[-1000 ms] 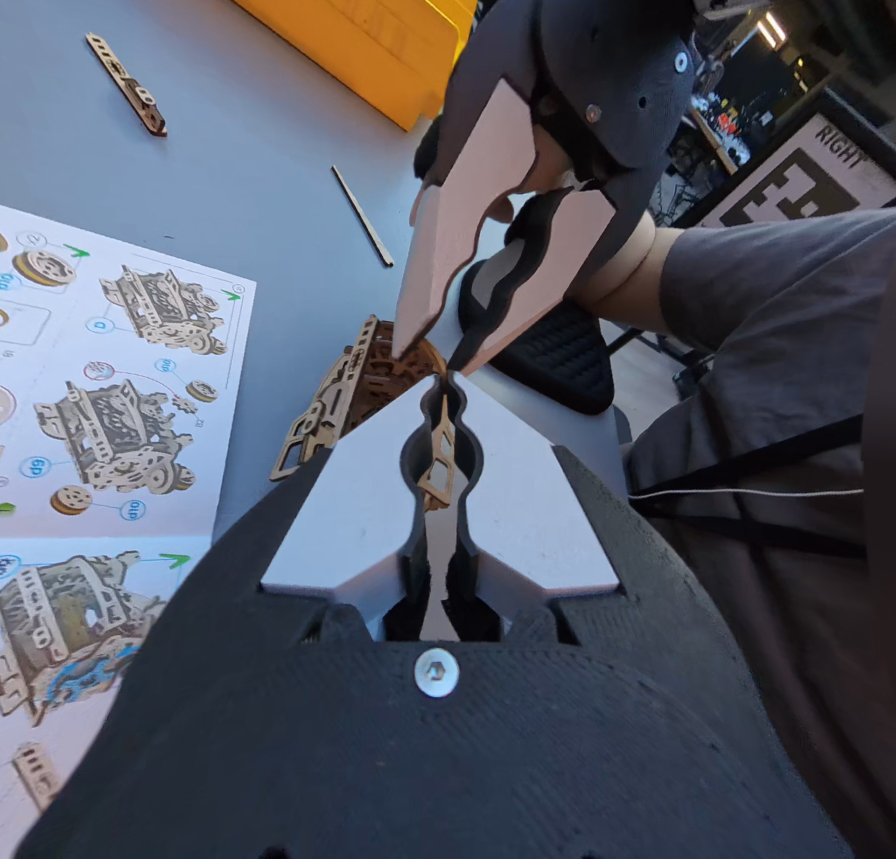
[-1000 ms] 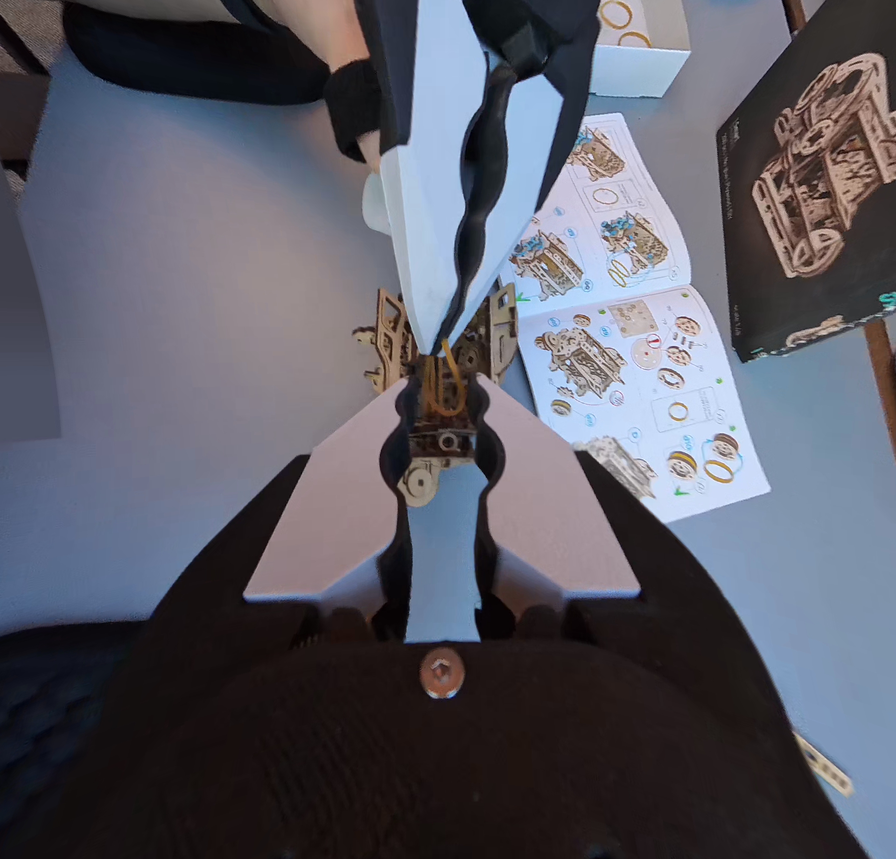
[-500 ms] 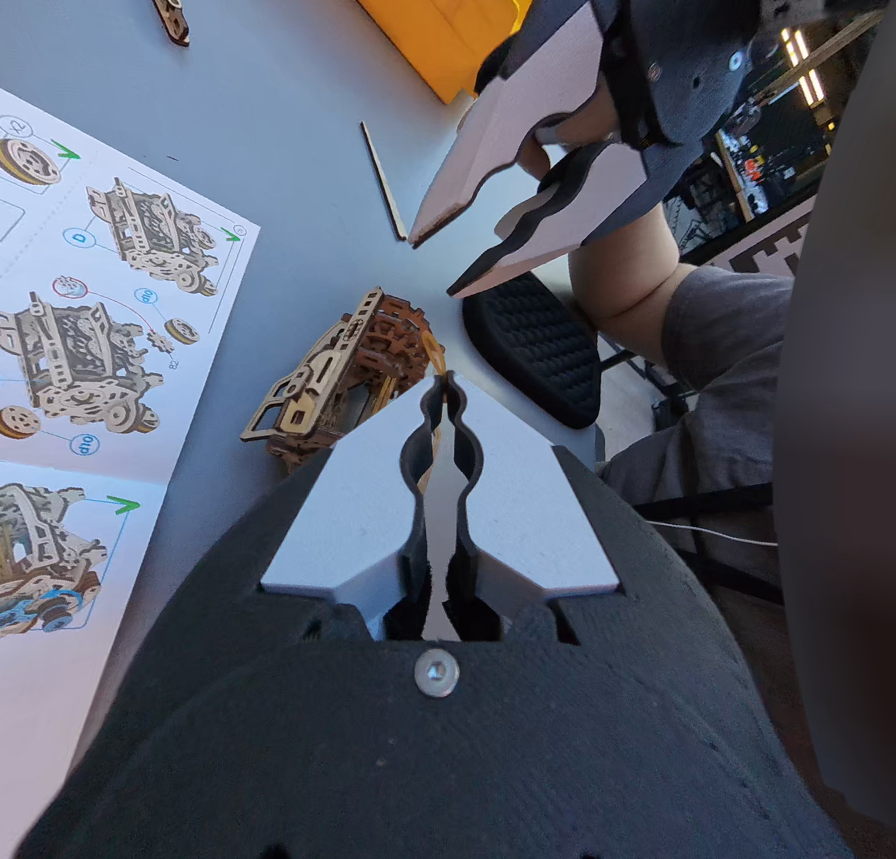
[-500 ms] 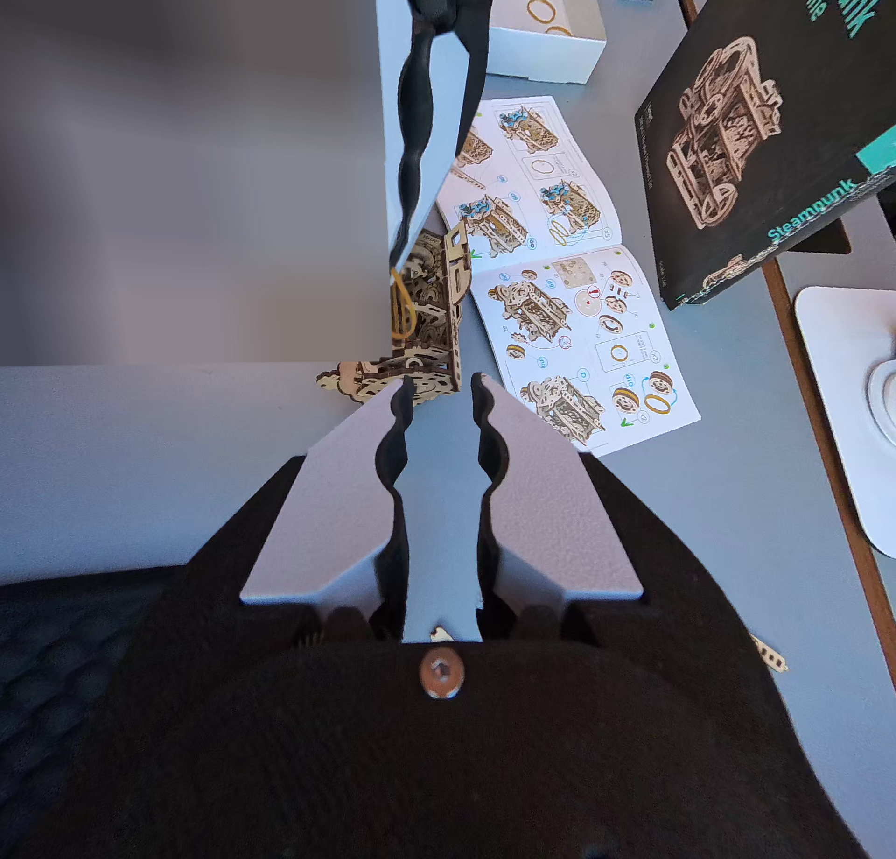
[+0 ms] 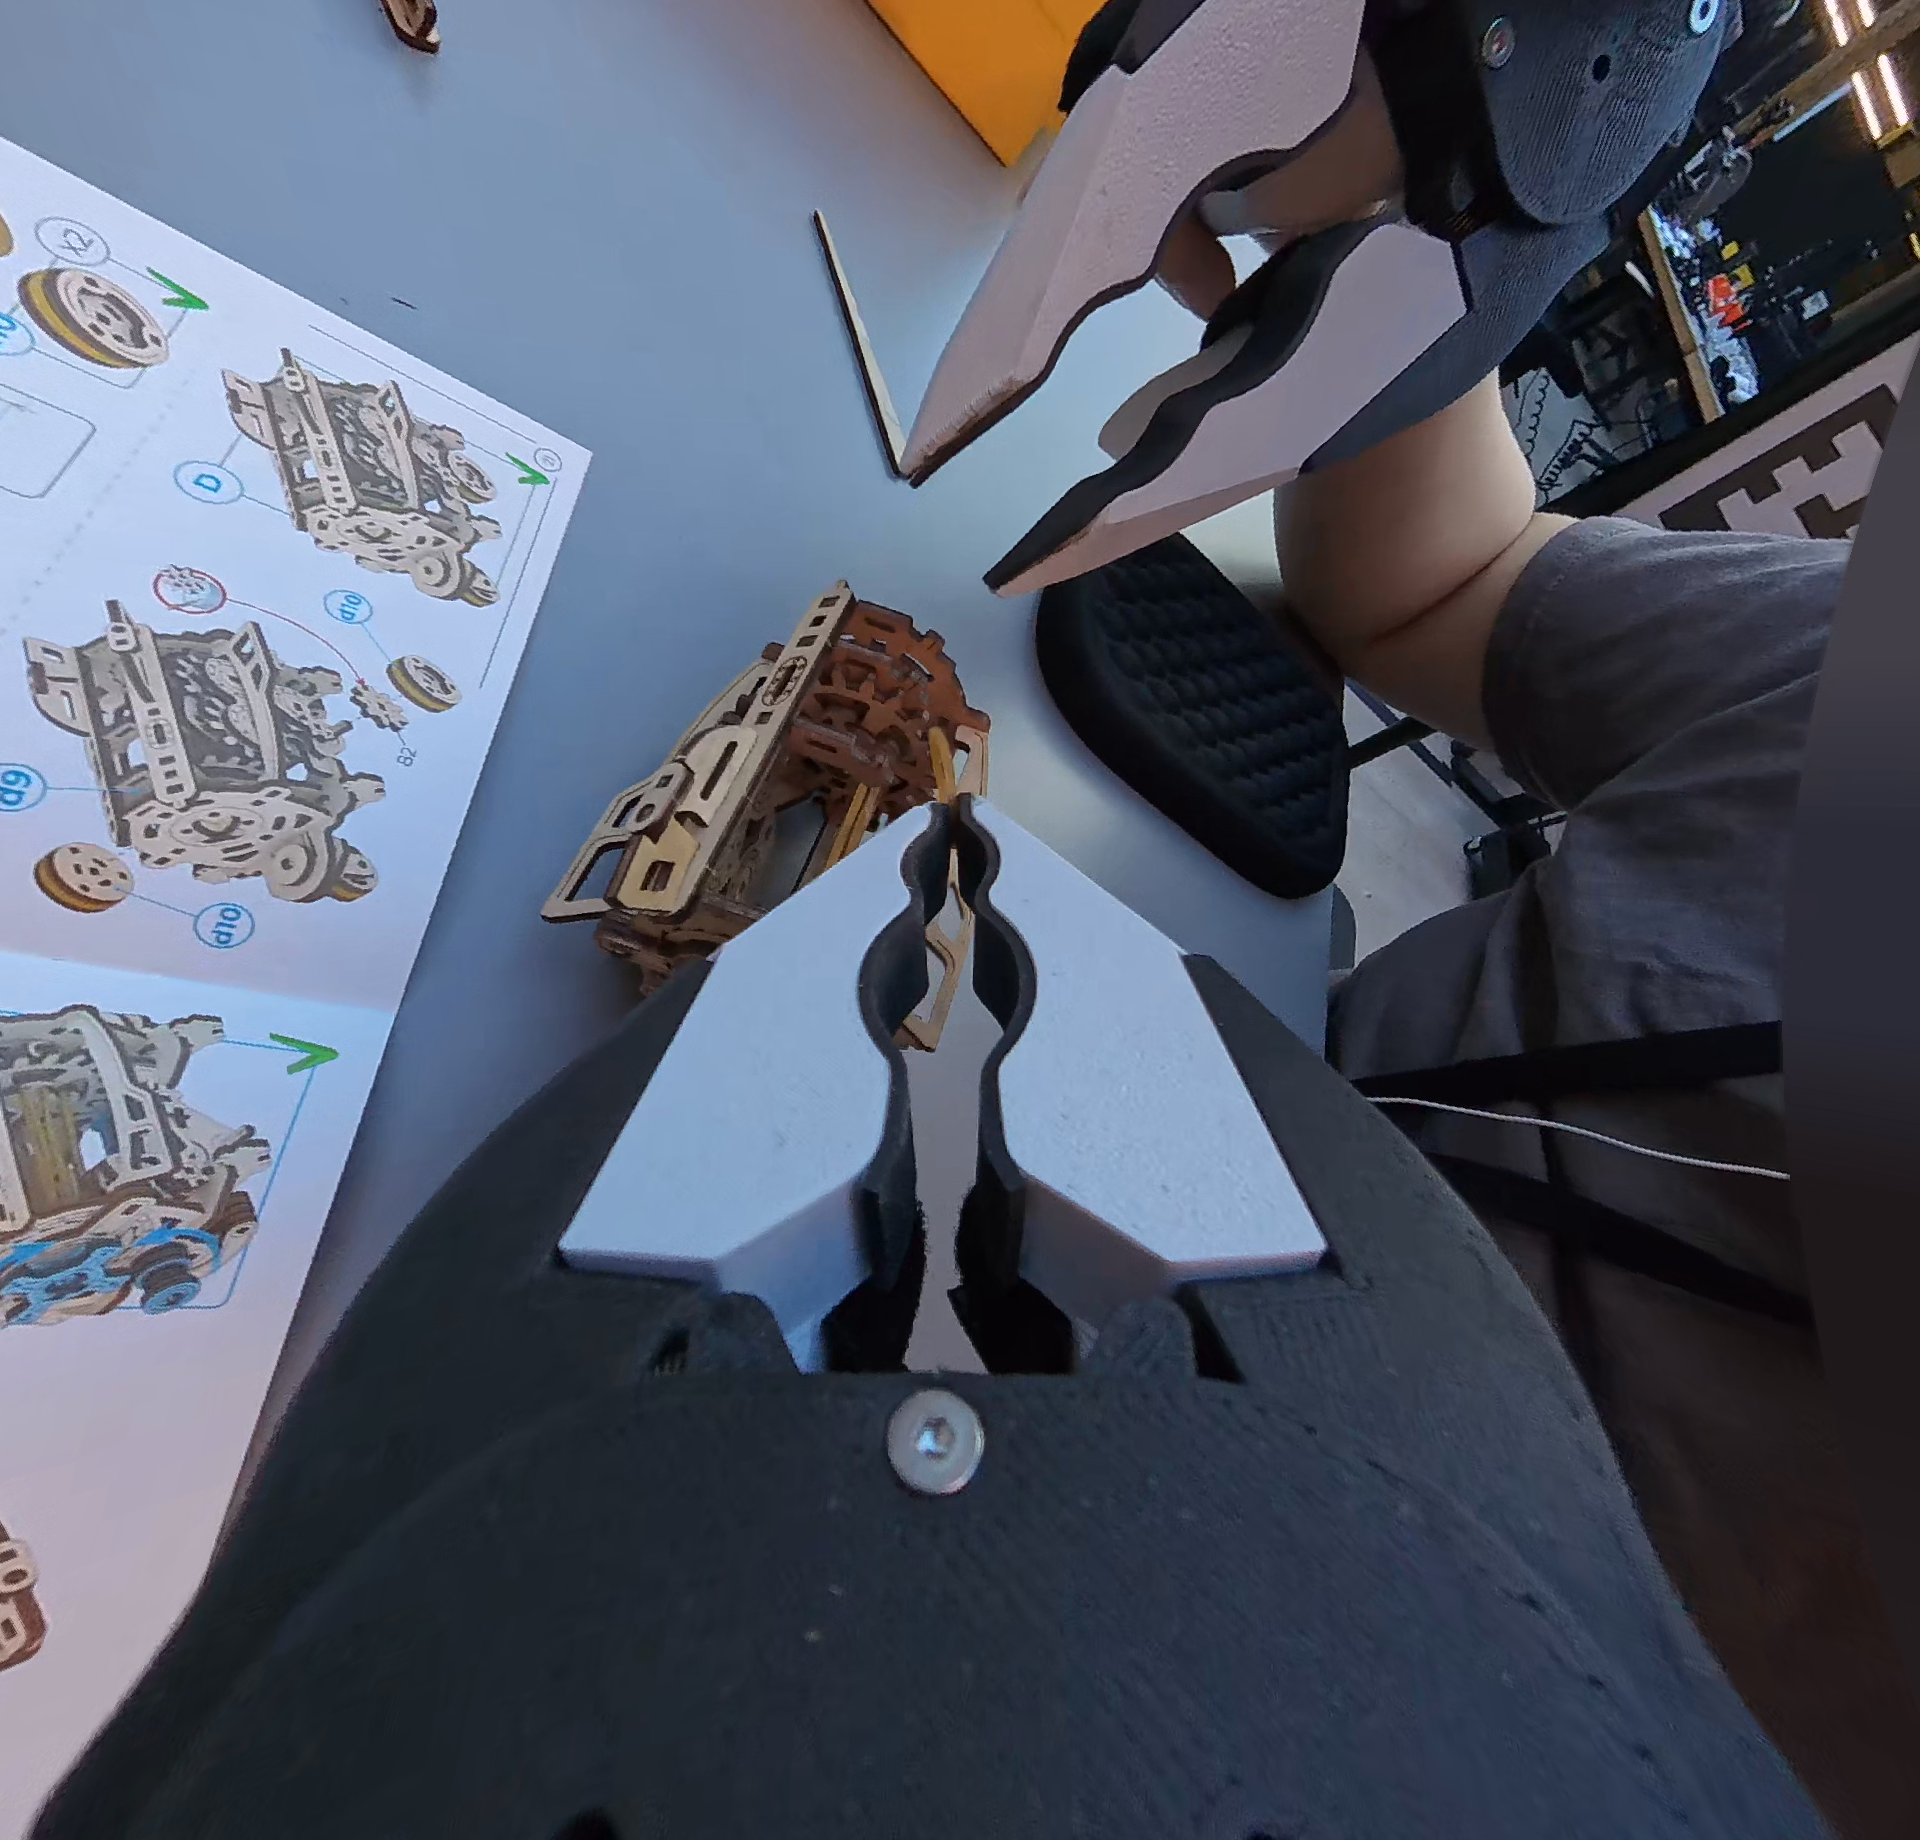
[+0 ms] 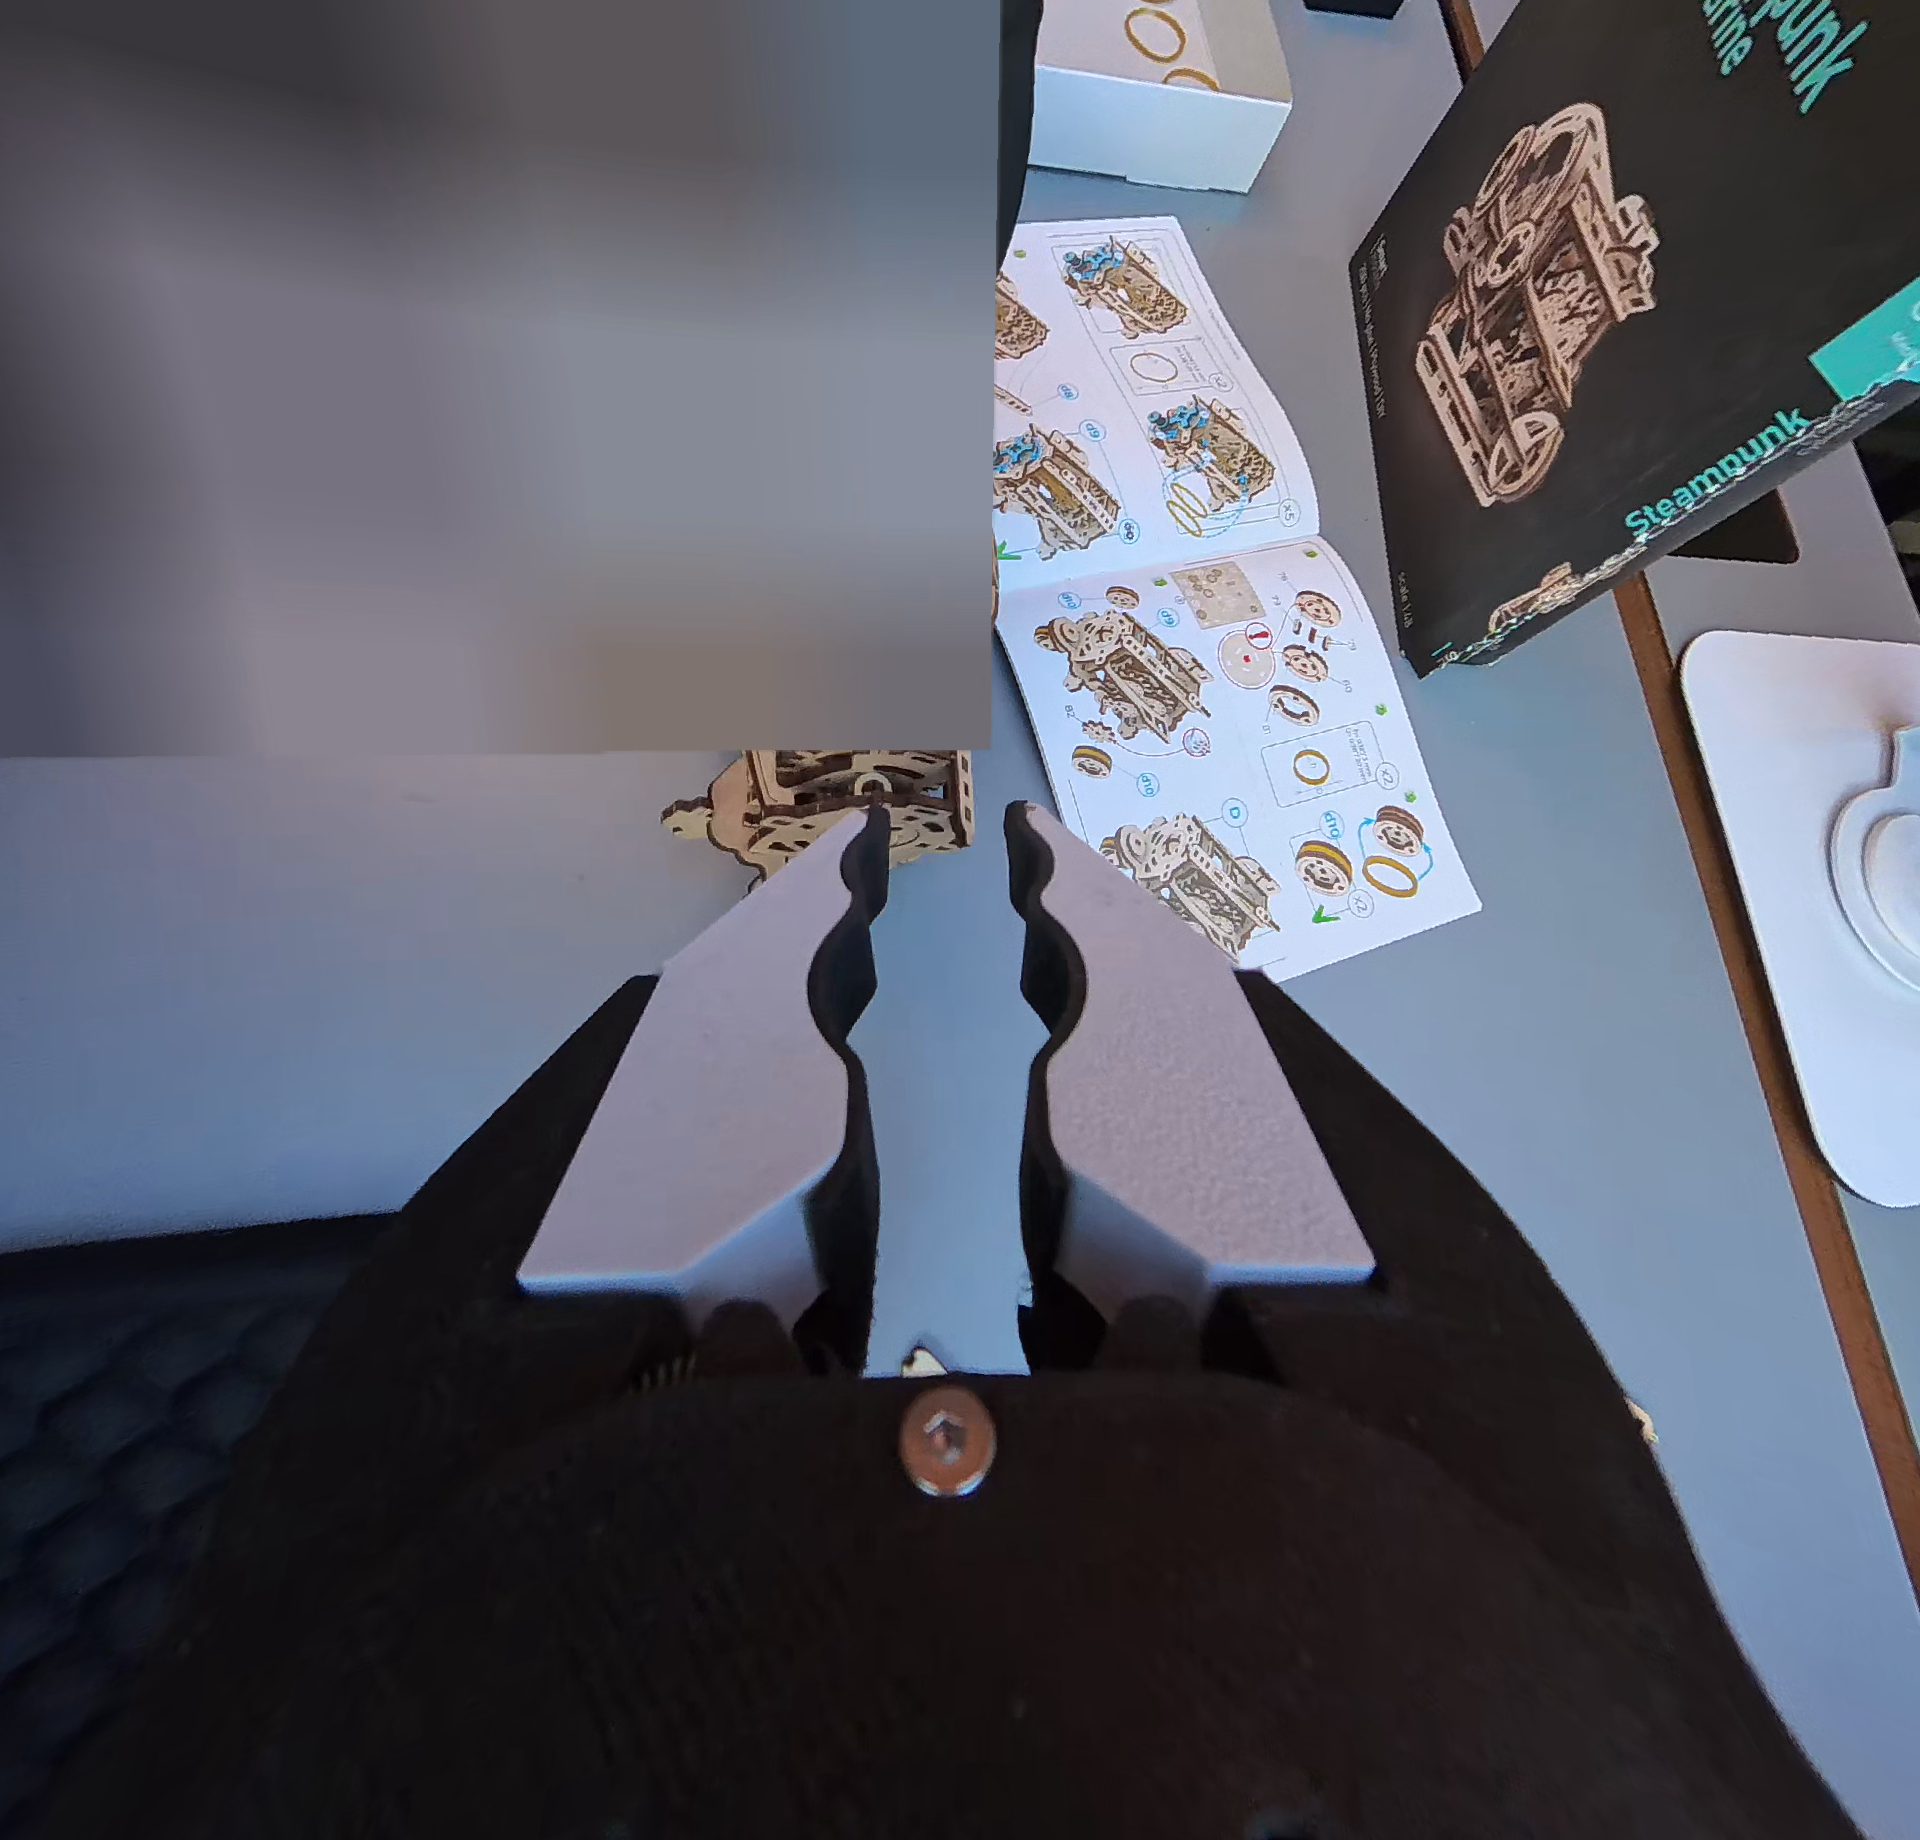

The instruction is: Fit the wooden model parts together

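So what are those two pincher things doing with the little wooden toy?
A person is building a wooden model on a grey table, with a gripper in each hand. The left gripper is shut at the edge of the model, where a yellow rubber band runs up to its tips. The right gripper hangs above the table, open and empty. The instruction booklet lies open beside the model, and the kit's black box stands farther off.

model (image 5: 790,803): I see pale and brown laser-cut wood, matt
booklet (image 6: 1226,668): my view shows smooth white printed paper
table (image 5: 623,232): smooth grey, matt
box (image 6: 1621,263): black card, slight sheen
fingers (image 6: 717,1084): matt grey with black rubbery pads
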{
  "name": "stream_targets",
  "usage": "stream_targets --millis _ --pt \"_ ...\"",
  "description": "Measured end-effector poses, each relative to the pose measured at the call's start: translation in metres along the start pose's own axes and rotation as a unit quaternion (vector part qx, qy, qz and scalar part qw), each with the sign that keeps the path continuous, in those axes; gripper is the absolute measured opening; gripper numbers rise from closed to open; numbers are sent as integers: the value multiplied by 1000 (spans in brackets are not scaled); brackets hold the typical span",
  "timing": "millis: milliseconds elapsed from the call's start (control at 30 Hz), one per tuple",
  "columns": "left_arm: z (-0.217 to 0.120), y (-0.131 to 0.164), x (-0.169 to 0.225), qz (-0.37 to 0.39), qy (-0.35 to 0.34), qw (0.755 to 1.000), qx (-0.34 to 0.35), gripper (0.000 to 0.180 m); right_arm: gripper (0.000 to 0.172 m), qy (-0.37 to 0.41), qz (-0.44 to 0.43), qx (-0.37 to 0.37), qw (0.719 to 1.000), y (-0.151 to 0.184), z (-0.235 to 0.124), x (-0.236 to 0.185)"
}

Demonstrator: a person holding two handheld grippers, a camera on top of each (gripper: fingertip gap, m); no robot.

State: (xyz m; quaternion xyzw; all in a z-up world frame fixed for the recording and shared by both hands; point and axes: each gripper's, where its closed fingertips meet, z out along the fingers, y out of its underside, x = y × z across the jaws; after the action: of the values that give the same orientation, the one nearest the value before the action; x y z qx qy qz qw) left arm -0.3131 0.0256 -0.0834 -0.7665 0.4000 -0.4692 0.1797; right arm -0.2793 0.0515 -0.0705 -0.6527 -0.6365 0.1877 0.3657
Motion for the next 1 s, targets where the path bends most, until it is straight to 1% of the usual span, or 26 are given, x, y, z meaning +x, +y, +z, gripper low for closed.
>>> stream_targets --millis 167,267,367,533,667,733,1000 --pt "2 -1 -1 -4 -5 1000 3 0 21 3 -8 -1 1000 -2 -1 -1" --pt "2 -2 -4 3 -25 1000 2 0 18 2 -17 -1 1000 -6 -1 -5" --pt "1 -2 -6 14 -47 999 -2 0 12 -9 -31 3 999 -11 -1 -13" --pt "0 -2 -9 36 -86 996 -8 0 8 -16 -41 1 999 -14 3 -17" --pt "2 -1 -6 15 -63 998 2 0 8 -19 -38 8 999 -17 3 -15" --pt "3 -1 -3 -1 -41 999 7 0 8 -21 -37 6 999 -17 4 -15" --pt "6 0 -10 -5 -48 999 7 0 9 -17 -40 -8 999 -11 4 -15"
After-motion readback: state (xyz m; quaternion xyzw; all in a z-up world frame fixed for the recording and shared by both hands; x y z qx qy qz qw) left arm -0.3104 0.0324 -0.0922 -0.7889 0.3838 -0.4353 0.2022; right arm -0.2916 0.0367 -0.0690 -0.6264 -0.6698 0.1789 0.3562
